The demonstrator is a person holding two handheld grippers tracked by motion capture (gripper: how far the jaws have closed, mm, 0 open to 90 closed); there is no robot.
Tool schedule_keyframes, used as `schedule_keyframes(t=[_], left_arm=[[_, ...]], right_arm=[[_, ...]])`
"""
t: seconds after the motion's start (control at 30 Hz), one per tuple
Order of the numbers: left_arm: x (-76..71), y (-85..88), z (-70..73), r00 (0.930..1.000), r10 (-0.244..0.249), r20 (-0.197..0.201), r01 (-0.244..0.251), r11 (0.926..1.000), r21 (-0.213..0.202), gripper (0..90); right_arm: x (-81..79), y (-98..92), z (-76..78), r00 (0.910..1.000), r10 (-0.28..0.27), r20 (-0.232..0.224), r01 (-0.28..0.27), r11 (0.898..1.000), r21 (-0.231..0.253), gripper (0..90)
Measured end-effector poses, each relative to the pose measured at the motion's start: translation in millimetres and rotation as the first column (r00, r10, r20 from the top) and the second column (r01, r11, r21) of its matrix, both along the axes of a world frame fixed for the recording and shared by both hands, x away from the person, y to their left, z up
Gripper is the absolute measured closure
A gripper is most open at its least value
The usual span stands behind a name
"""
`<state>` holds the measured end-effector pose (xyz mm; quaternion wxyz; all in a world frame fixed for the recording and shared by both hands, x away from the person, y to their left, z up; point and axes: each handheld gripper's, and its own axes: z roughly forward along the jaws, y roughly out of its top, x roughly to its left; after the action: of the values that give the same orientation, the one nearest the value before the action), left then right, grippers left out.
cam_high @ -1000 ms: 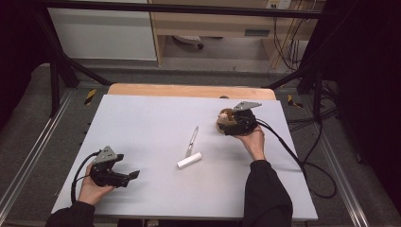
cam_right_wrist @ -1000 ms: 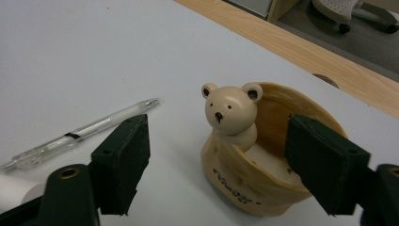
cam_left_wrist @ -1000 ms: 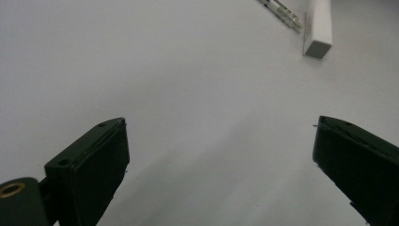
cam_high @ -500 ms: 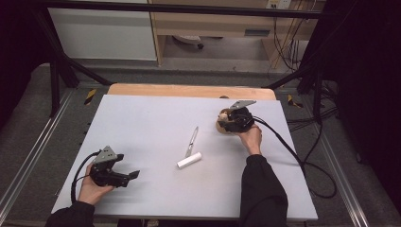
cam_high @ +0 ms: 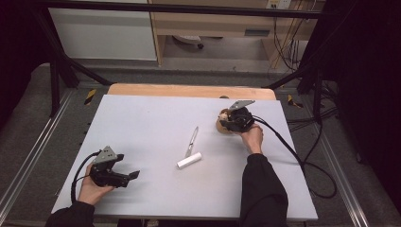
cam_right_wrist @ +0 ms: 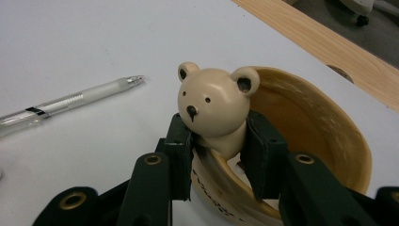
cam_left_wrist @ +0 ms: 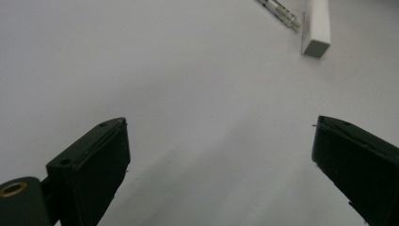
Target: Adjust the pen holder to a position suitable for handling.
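On white tabletop (cam_high: 156, 123) | right claw (cam_right_wrist: 214, 141) grasping glossy bear-headed dish (cam_right_wrist: 324, 141) | left claw (cam_left_wrist: 221, 160) released

White tabletop (cam_high: 142, 123) with a wooden strip (cam_high: 189, 91) along its far edge. Grey carpet floor (cam_high: 28, 118), black frame legs (cam_high: 54, 80), cables (cam_high: 283, 42) at right. White cabinet (cam_high: 104, 33) and wooden shelf unit (cam_high: 213, 23) behind, dim light.

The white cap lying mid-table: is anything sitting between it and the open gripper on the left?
Nothing visible. In the left gripper view, bare white table runs from the left gripper, jaws wide apart, up to the white cap. The pen lies just beside the cap, not in front.
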<state>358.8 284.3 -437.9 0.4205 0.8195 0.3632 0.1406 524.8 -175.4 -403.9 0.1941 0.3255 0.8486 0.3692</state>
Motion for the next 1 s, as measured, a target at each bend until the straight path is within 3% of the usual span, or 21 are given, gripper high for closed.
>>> schedule_keyframes(t=[0.1, 0.3, 0.5, 0.6, 0.77, 1.0], left_arm=[[0.2, 0.0, -0.2, 1.0, 0.001, -0.001, -0.001, 1.0, 0.0, 4.8], [0.3, 0.0, -0.2, 1.0, 0.002, -0.001, -0.002, 1.0, 0.001, 4.9], [0.1, -0.5, 0.0, 1.0, 0.002, 0.0, -0.002, 1.0, 0.002, 4.9], [0.1, -0.6, 0.0, 1.0, 0.001, -0.001, -0.001, 1.0, 0.003, 4.9], [-0.5, -1.3, 0.4, 1.0, -0.003, 0.001, 0.003, 1.0, 0.004, 4.9], [-0.9, -2.0, 0.5, 1.0, -0.007, 0.001, 0.007, 1.0, 0.005, 4.9]], right_arm=[[-1.8, 0.4, 0.5, 0.9999, -0.008, 0.012, 0.008, 1.0, -0.014, 66.5], [-4.2, -0.8, 3.5, 0.9997, -0.012, -0.019, 0.012, 1.0, -0.003, 66.8], [-15.6, -1.0, 14.1, 1.0, 0.001, 0.008, -0.001, 0.999, 0.042, 66.8], [-24.6, 6.8, 19.5, 0.9996, 0.021, 0.017, -0.022, 1.0, 0.012, 66.8], [-36.9, 24.5, 23.4, 0.9985, 0.051, 0.019, -0.051, 0.999, 0.012, 66.8], [-44.6, 42.9, 17.3, 0.9983, 0.057, -0.006, -0.057, 0.998, -0.006, 66.7]])
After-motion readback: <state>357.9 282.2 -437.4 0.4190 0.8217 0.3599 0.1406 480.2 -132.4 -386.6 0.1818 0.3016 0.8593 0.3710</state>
